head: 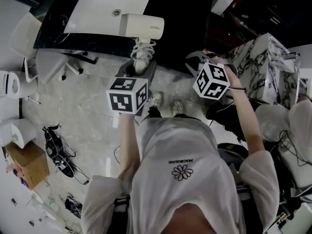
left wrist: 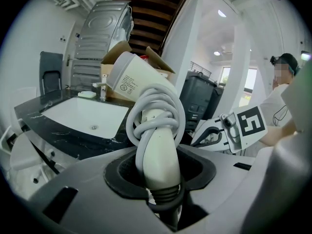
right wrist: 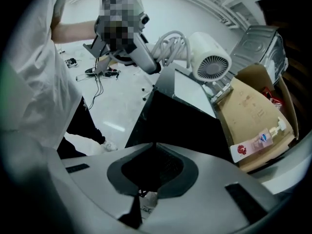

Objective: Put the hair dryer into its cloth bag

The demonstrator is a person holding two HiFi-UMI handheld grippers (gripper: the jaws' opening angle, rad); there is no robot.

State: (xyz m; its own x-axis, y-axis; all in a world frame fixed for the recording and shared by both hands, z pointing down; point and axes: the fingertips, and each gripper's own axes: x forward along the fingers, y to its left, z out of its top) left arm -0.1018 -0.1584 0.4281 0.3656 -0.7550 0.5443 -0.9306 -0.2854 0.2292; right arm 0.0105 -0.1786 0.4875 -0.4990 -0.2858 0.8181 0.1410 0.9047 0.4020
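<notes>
The white plastic hair dryer [head: 141, 26] has a smooth satin shell, and its coiled white cord [left wrist: 156, 94] looks rubbery. Beneath the dryer, the black veined stone countertop [head: 53, 33] is glossy and the white rectangular basin [head: 102, 9] smooth. Beside the dryer, the brown cardboard box [right wrist: 253, 116] is matt.

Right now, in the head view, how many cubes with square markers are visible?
2. One cube is left of centre, just below the hair dryer in the picture; the other cube is to its right, beside the marbled box. No further one seems hidden.

White tee [head: 195, 140] — daisy print [head: 182, 172], grey left tongs [left wrist: 158, 155], right tongs [right wrist: 155, 147], black-white marker cubes [head: 127, 95]
</notes>
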